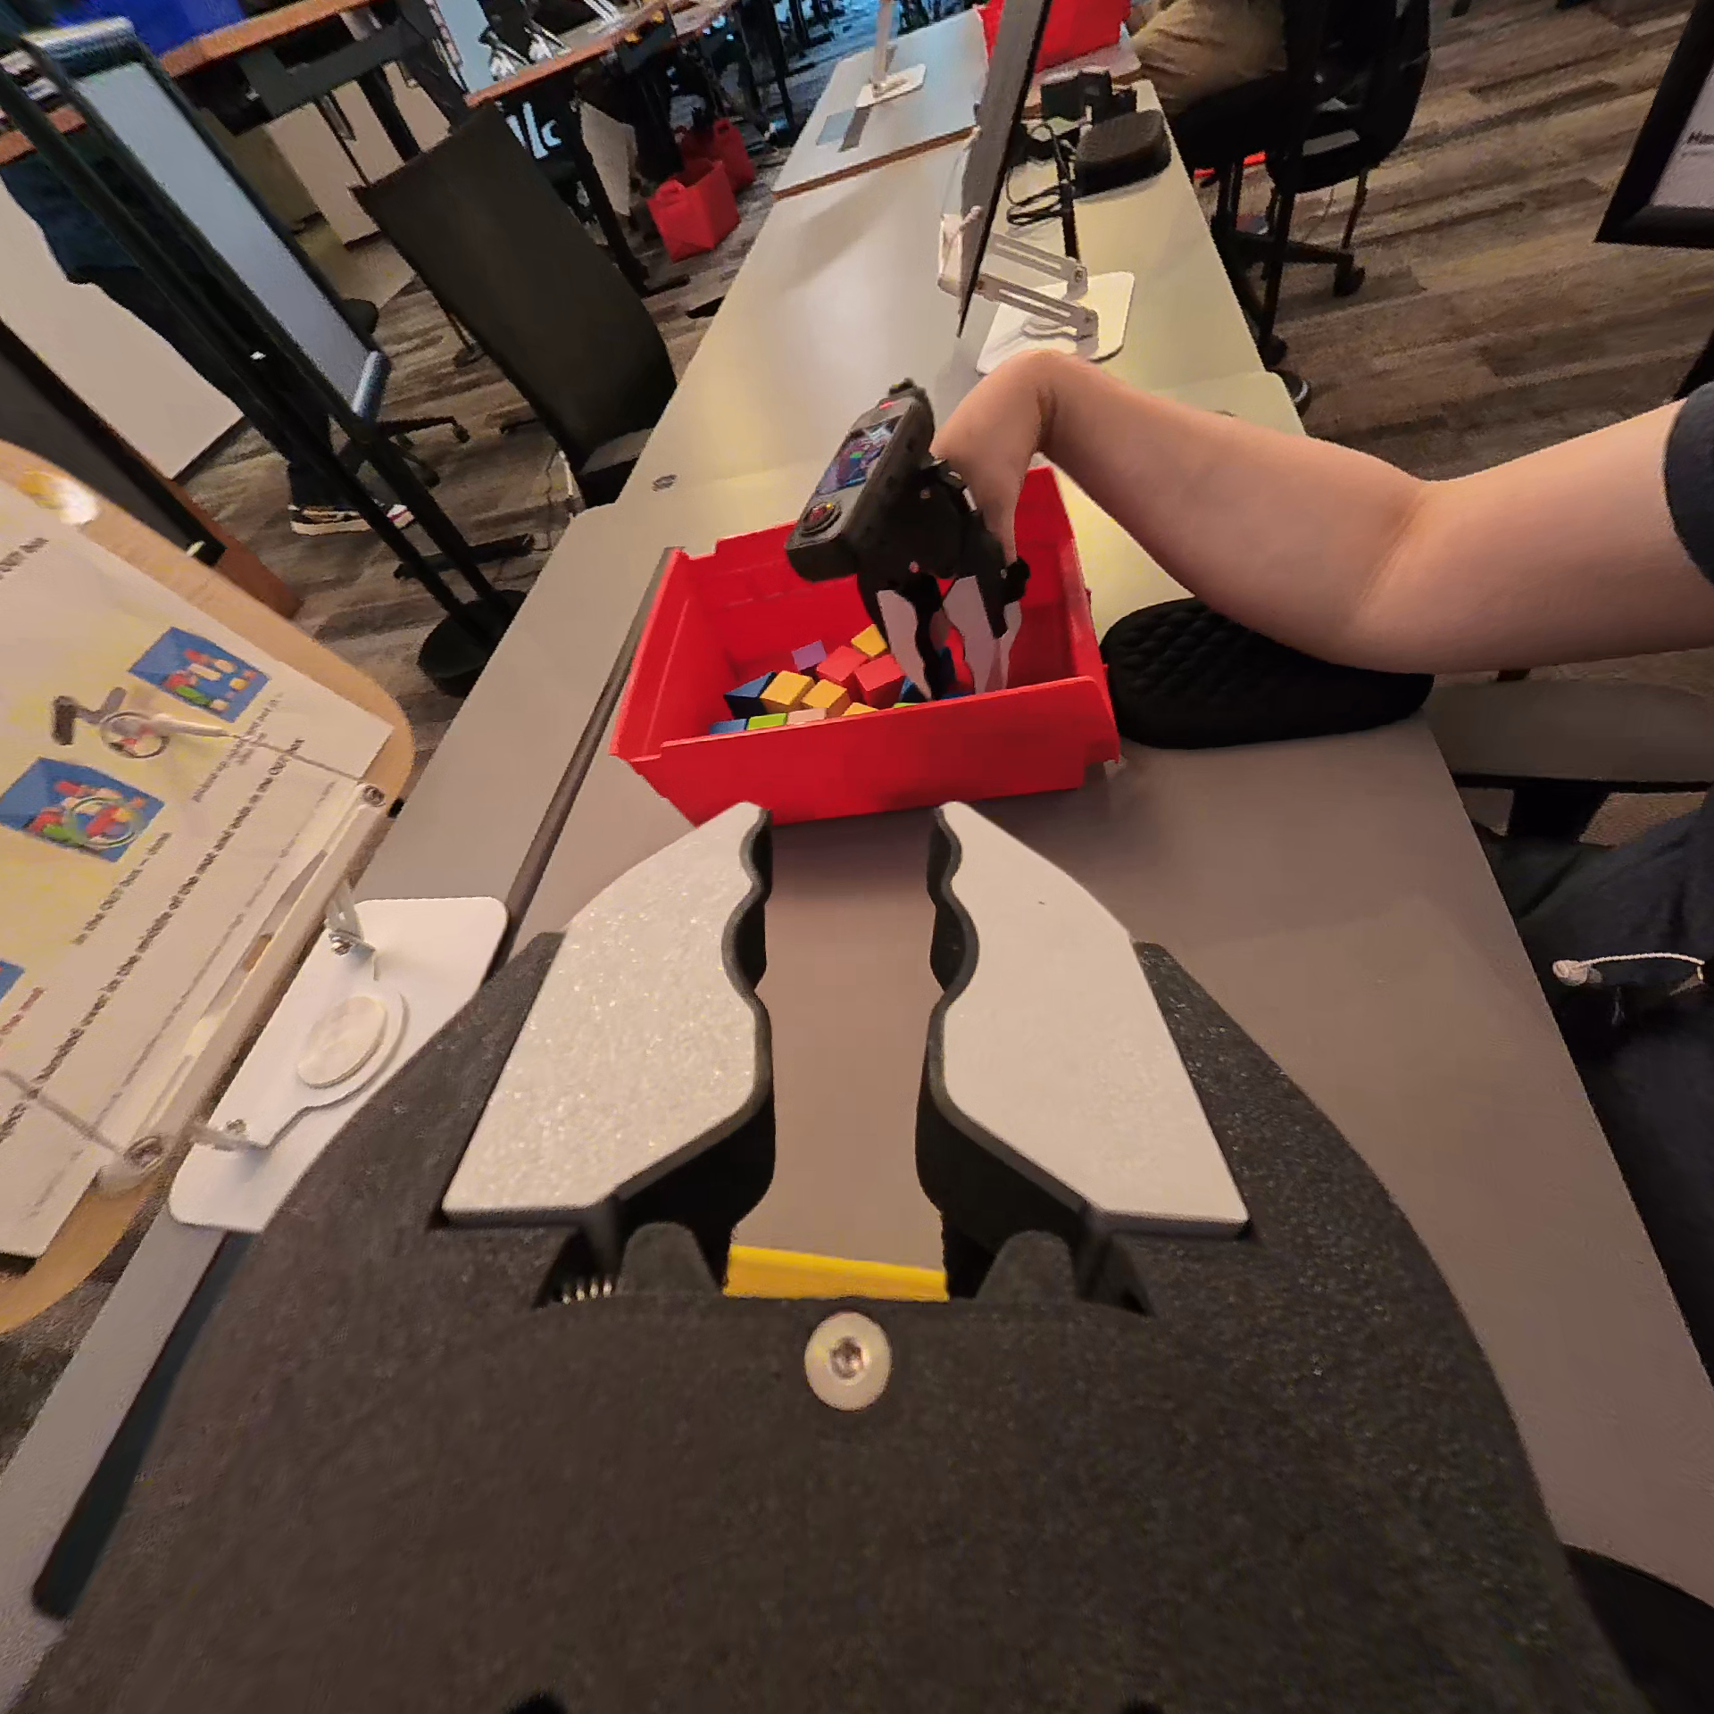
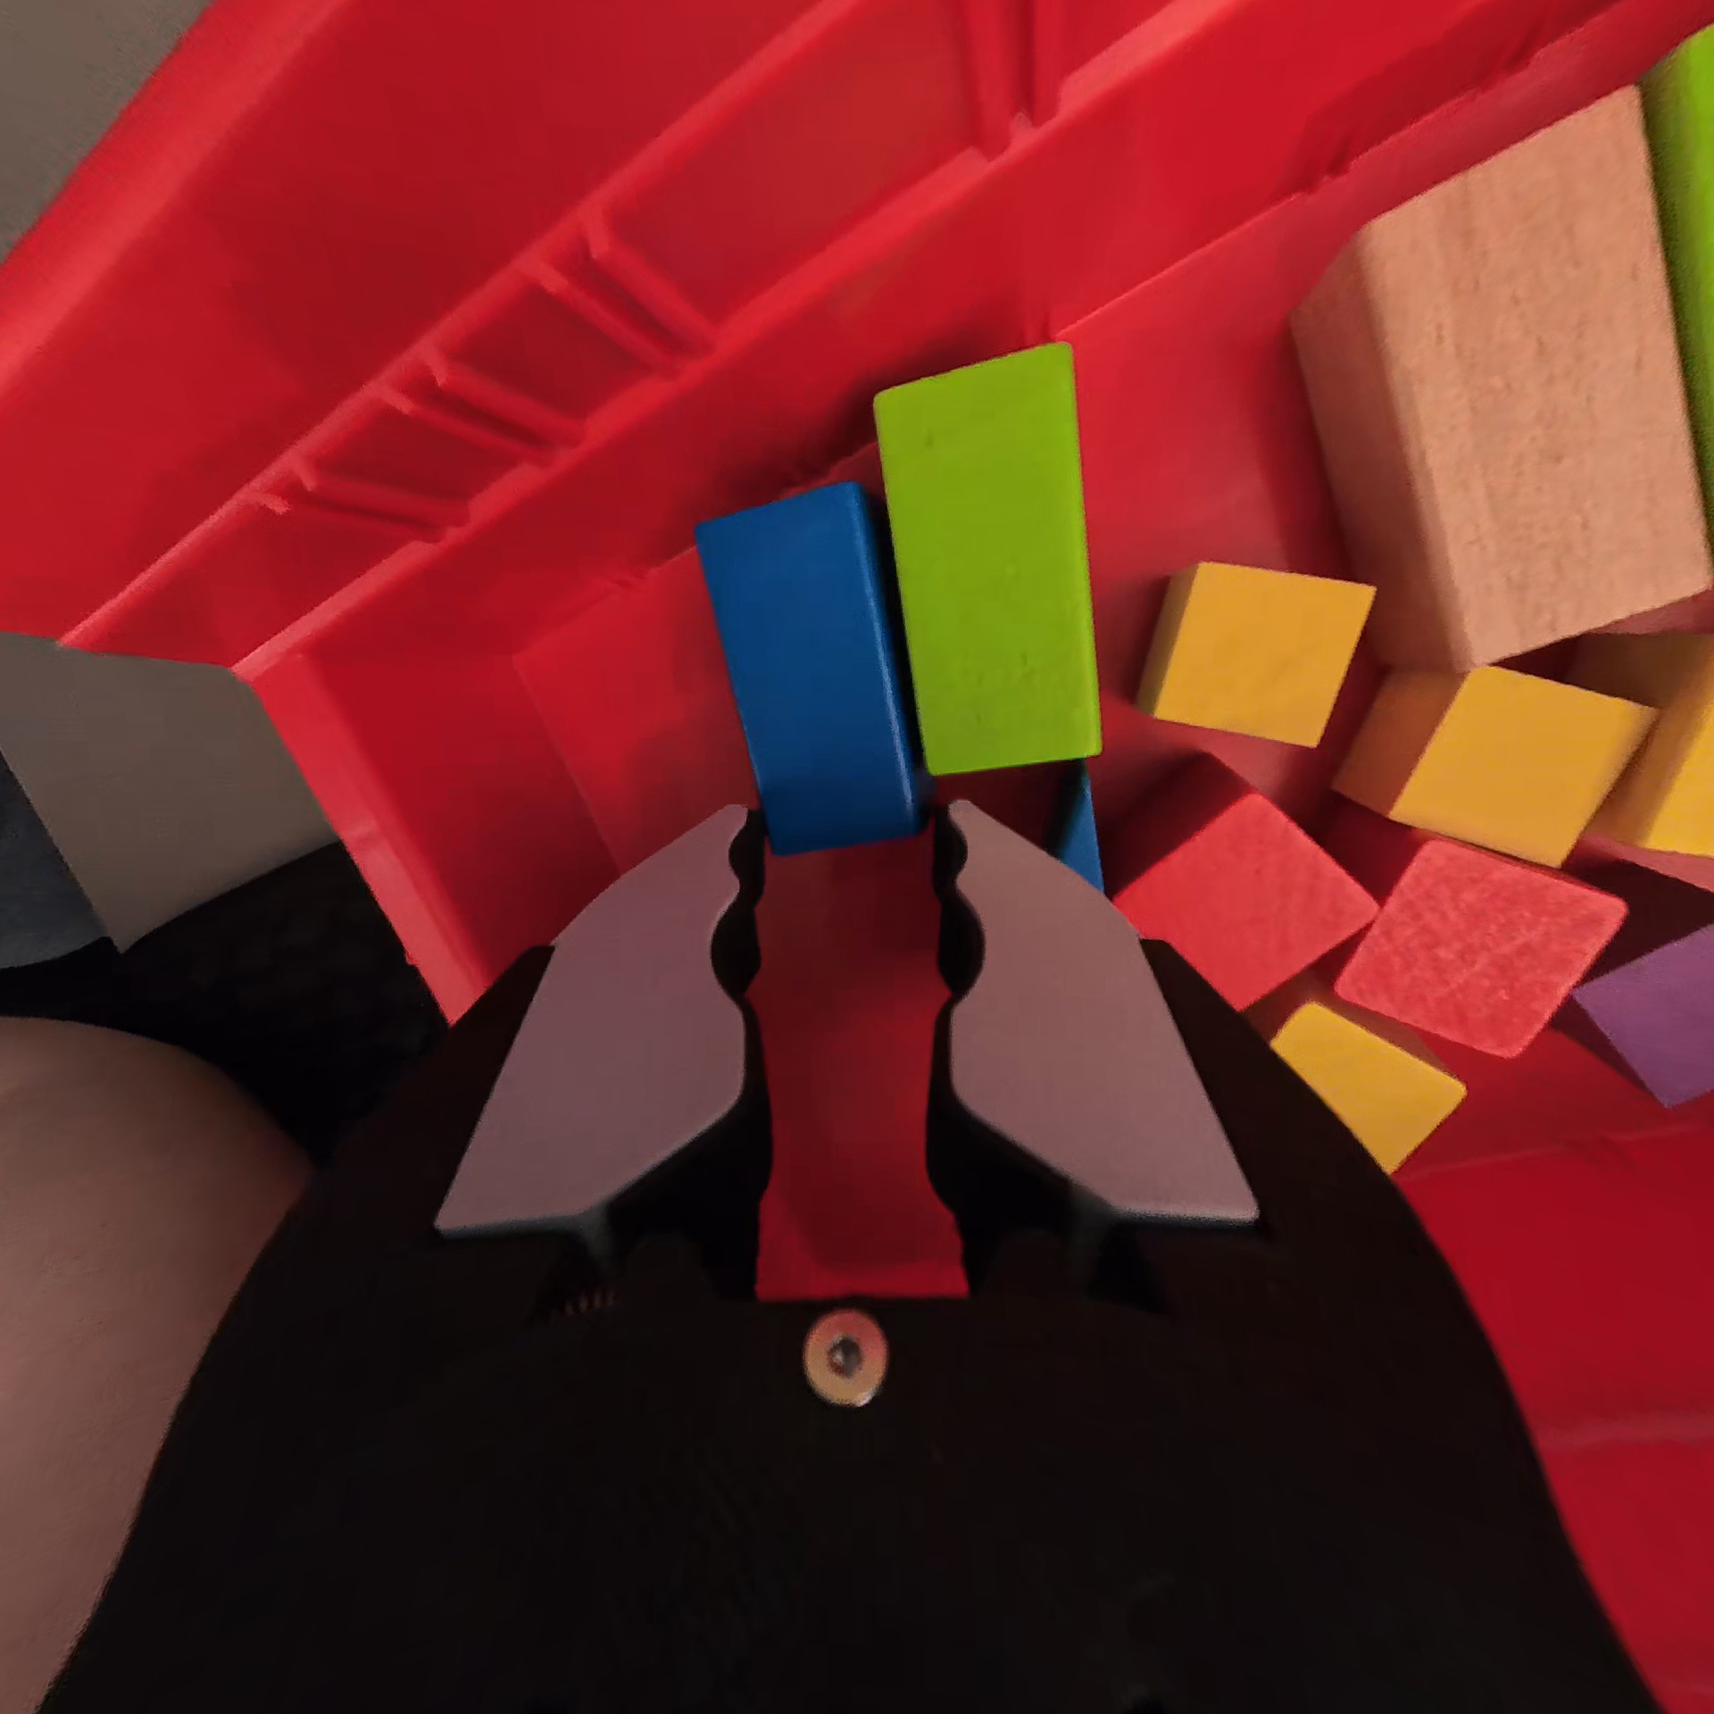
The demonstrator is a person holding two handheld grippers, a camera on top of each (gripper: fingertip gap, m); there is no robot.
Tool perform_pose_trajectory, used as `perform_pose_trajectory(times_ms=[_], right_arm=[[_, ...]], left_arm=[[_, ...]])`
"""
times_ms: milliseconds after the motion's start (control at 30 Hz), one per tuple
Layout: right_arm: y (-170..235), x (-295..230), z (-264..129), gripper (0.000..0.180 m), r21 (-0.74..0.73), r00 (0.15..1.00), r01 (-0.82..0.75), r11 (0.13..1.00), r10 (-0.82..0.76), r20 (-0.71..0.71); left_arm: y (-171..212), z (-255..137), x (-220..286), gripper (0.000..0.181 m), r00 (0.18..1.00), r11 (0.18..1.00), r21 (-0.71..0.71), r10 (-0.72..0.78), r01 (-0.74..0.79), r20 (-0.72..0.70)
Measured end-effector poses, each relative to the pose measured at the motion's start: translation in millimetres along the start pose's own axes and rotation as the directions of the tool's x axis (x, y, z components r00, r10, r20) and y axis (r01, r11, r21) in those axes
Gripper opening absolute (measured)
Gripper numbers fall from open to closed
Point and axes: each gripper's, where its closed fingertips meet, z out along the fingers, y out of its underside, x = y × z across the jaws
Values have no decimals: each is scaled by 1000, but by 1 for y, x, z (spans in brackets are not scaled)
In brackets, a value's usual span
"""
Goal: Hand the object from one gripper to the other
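Right gripper [image 2: 846, 825] poised over the blue block [image 2: 812, 663], fingers apart and not yet gripping.

Its fingertips sit just at the block's near end, the jaws spread about as wide as the block, which lies on the floor of the red bin [image 2: 390, 306] near one wall, side by side and touching a green block [image 2: 992, 566]. To pick it cleanly, I would push the fingers further down both long sides of the blue block before squeezing, keeping the right-hand finger from wedging onto the green one. Yellow, red and purple blocks lie well clear toward the bin's other end. The left gripper [image 1: 849, 839] waits with fingers apart and empty over the table [image 1: 1298, 1020], just short of the bin's near wall, ready to receive.
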Motion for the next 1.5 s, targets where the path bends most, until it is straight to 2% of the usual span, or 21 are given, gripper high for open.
perform_pose_trajectory(times_ms=[67, 167, 267, 333, 433, 533, 667, 767, 1033, 1167, 1500], right_arm=[[2, 1, -5, 38, 2, 1000, -13, 1000, 13, -21], [0, -1, -24, 36, 57, 998, -13, 998, 17, -67], [-6, -4, -48, 36, 136, 989, 25, 990, -5, -145], [-12, -4, -65, 36, 184, 975, 72, 980, -30, -222], [-21, -3, -85, 36, 228, 942, 145, 963, -64, -330], [-26, -9, -91, 36, 235, 927, 196, 952, -102, -362], [-26, -8, -91, 36, 210, 918, 204, 956, -112, -380], [-24, -6, -89, 36, 202, 920, 198, 959, -111, -377], [-17, -1, -91, 36, 200, 918, 174, 964, -86, -387], [-15, 2, -94, 36, 218, 919, 166, 962, -71, -388], [-13, 2, -95, 35, 215, 918, 170, 962, -75, -388]], left_arm=[[4, -10, -11, 31, 998, 1000, -6, -1, 2, 59], [20, -32, -47, 31, 971, 997, -31, -62, 71, 230], [54, -59, -95, 33, 877, 977, -75, -144, 200, 458], [84, -72, -121, 40, 800, 949, -89, -203, 304, 564], [130, -77, -150, 46, 663, 855, -42, -368, 516, 652], [169, -68, -168, 46, 541, 763, 31, -486, 646, 686], [230, -56, -175, 53, 410, 628, -15, -490, 778, 769], [259, -49, -178, 58, 352, 578, -20, -469, 816, 810], [305, -43, -180, 63, 284, 512, -16, -451, 859, 846], [319, -43, -180, 65, 283, 502, -56, -389, 863, 877], [336, -43, -172, 41, 278, 436, -99, -370, 895, 886]])
